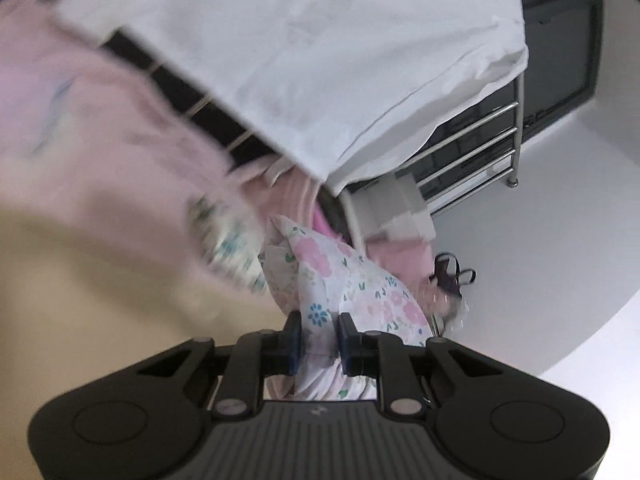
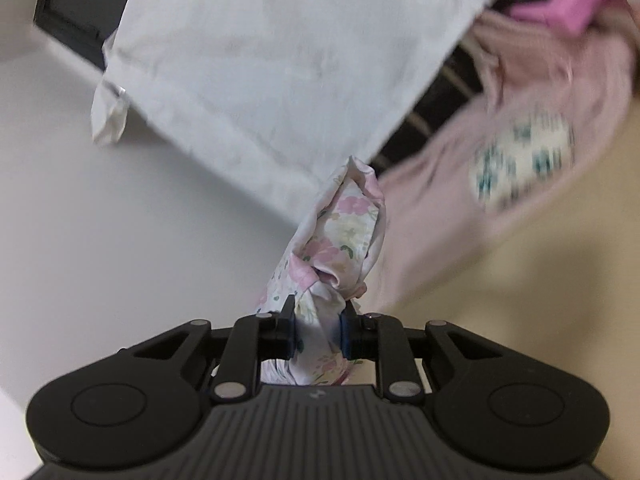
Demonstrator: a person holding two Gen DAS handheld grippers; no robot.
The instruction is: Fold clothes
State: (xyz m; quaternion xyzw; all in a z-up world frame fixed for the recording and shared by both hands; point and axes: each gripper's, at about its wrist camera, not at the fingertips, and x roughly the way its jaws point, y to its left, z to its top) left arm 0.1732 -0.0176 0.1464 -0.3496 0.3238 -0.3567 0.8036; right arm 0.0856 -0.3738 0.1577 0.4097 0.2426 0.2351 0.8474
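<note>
Both grippers, left (image 1: pixel 319 340) and right (image 2: pixel 319 332), pinch the floral garment (image 2: pixel 340 236) tight, mid-lift. Next it probably needs spreading flat before folding.

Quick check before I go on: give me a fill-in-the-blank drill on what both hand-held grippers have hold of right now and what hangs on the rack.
1. The left hand-held gripper is shut on a bunched cloth printed with ____.
2. The right hand-held gripper grips the same kind of cloth, so it is ____, not open.
3. The large sheet draped over the metal rack is ____ in colour.

Missing words: flowers; shut; white
</note>
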